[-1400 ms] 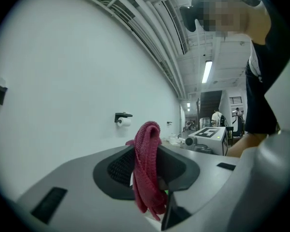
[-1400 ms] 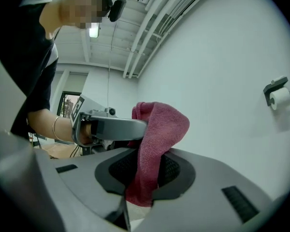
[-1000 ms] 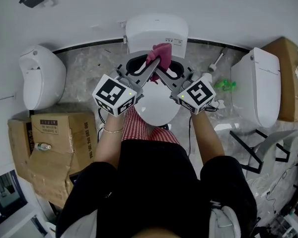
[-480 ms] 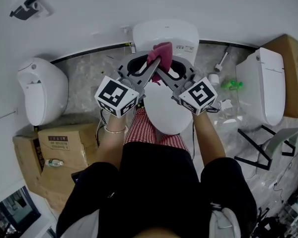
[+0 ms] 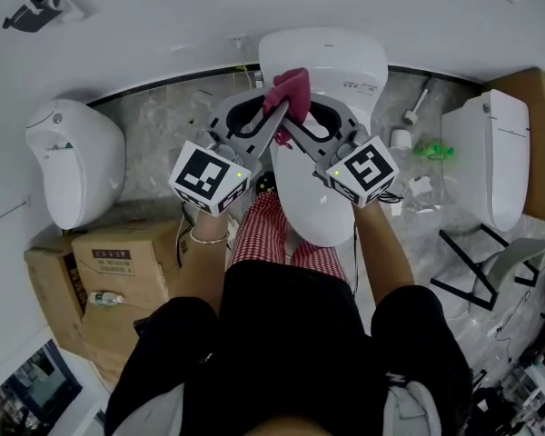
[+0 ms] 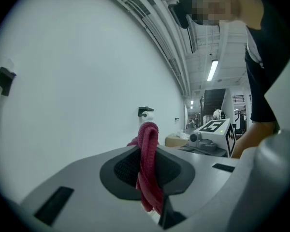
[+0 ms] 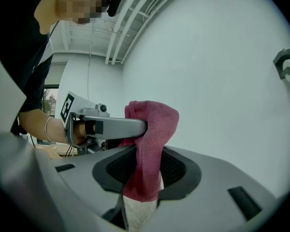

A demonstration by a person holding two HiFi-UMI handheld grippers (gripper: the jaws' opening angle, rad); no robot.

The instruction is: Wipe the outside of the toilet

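Both the left hand-held gripper (image 5: pixel 274 121) and the right hand-held gripper (image 5: pixel 295 127) are clamped on one red cloth (image 5: pixel 290 91), held bunched above the toilet (image 5: pixel 313 209), near its tank. The cloth looks soft, light and floppy; a pinch on a folded edge should hold. The tank's label is too small to read.

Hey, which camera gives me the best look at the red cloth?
The right gripper view: the red cloth fills the middle, with its broad face showing. The left gripper view shows it edge-on, as a narrow fold. The head view shows only a small bunch over the toilet.
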